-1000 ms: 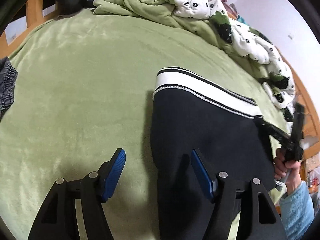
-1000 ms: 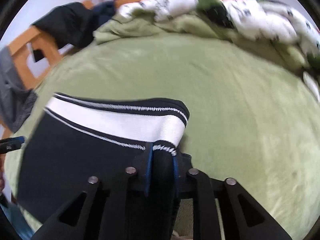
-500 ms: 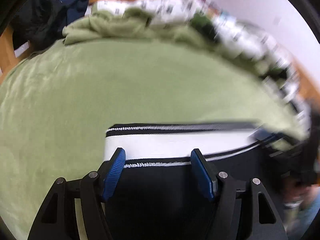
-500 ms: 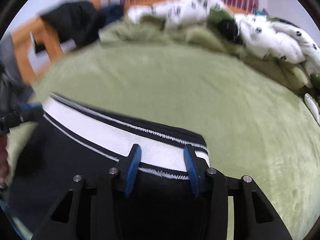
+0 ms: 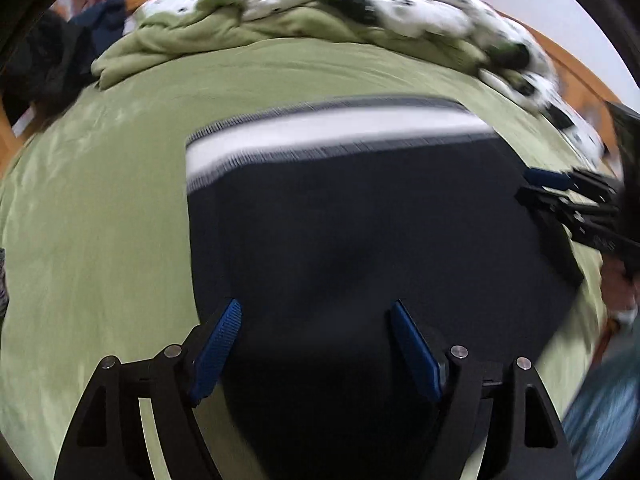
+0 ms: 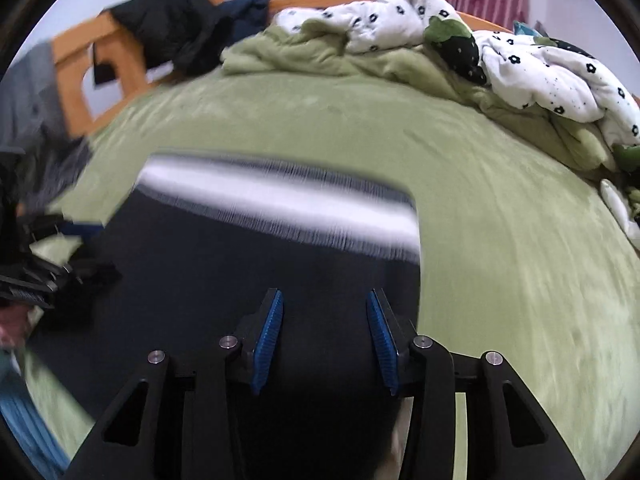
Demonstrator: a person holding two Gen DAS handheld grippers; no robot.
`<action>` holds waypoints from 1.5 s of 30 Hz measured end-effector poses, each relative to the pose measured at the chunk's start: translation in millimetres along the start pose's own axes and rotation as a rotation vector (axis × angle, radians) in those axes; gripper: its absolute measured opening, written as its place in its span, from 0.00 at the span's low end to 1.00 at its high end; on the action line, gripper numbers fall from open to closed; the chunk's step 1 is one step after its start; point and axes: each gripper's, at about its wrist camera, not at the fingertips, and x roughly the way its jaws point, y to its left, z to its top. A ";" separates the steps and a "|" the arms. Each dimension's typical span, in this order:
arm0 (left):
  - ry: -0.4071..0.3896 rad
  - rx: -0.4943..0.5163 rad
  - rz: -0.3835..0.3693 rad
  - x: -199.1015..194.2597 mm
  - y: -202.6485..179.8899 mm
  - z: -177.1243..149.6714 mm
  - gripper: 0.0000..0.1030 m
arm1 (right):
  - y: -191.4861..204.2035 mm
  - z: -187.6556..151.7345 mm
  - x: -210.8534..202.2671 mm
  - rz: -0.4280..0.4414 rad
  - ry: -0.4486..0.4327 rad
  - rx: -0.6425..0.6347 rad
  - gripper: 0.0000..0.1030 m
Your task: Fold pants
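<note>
The pants [image 5: 360, 240] lie flat on the green bed cover [image 5: 100, 240], dark cloth with a white waistband [image 5: 328, 132] at the far edge. The left gripper [image 5: 314, 344] is over the near part of the pants, its 2 blue pads spread wide with nothing between them. The right gripper [image 6: 324, 332] is also released, over the pants near their right edge. A crumpled white quilt [image 6: 540, 60] lies at the far side of the bed.
</note>
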 end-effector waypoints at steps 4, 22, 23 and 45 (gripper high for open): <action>-0.015 -0.067 -0.070 -27.5 20.9 -52.0 0.73 | 3.0 -44.6 -30.0 -0.014 0.018 0.012 0.42; -0.032 0.043 0.210 -41.0 5.6 -104.7 0.58 | -18.1 -84.6 -75.6 -0.030 0.052 0.177 0.43; -0.032 0.050 0.233 -35.1 2.4 -102.6 0.47 | -20.5 -85.4 -73.7 -0.025 0.060 0.193 0.43; -0.281 -0.204 0.052 -98.0 2.6 -92.6 0.55 | -14.3 -67.6 -89.5 -0.043 -0.158 0.144 0.54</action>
